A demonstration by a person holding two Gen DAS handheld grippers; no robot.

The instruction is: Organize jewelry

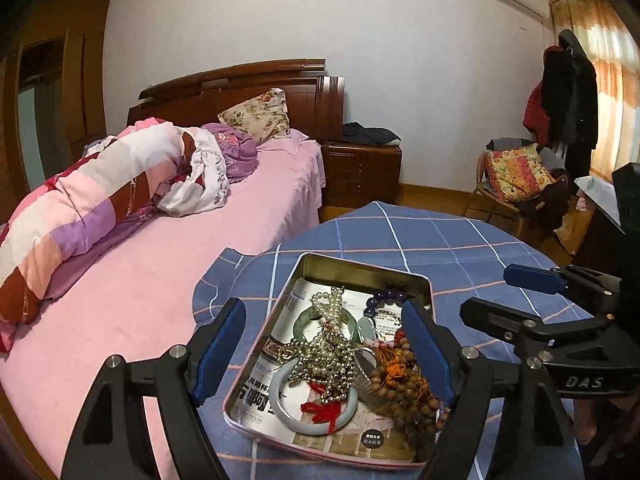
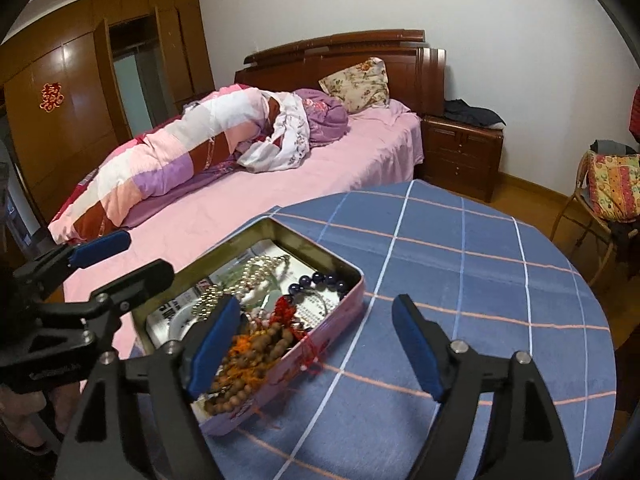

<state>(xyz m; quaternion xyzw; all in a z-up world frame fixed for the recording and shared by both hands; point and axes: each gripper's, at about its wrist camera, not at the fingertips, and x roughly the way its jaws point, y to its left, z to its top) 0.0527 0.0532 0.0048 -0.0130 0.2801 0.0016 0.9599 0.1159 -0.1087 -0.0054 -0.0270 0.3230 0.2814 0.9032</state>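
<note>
Tin (image 1: pixel 416 284) of tangled jewelry on my counter (image 1: pixel 460 240), both grippers spread wide above it.

From the left wrist I look straight into the tin: white bangle (image 1: pixel 280 404), pearl strand (image 1: pixel 332 304), purple beads (image 1: pixel 384 298), wooden beads (image 1: pixel 404 384). From the right wrist I see mostly its pink outer wall (image 2: pixel 288 364) and the bare checked cloth. The counter sits just beside a pink bed (image 2: pixel 320 184), with a wardrobe (image 2: pixel 72 92) behind. My left gripper (image 1: pixel 324 352) straddles the tin, fingers wide and empty; my right gripper (image 2: pixel 316 340) hangs over its right edge, fingers (image 2: pixel 212 344) equally wide.
</note>
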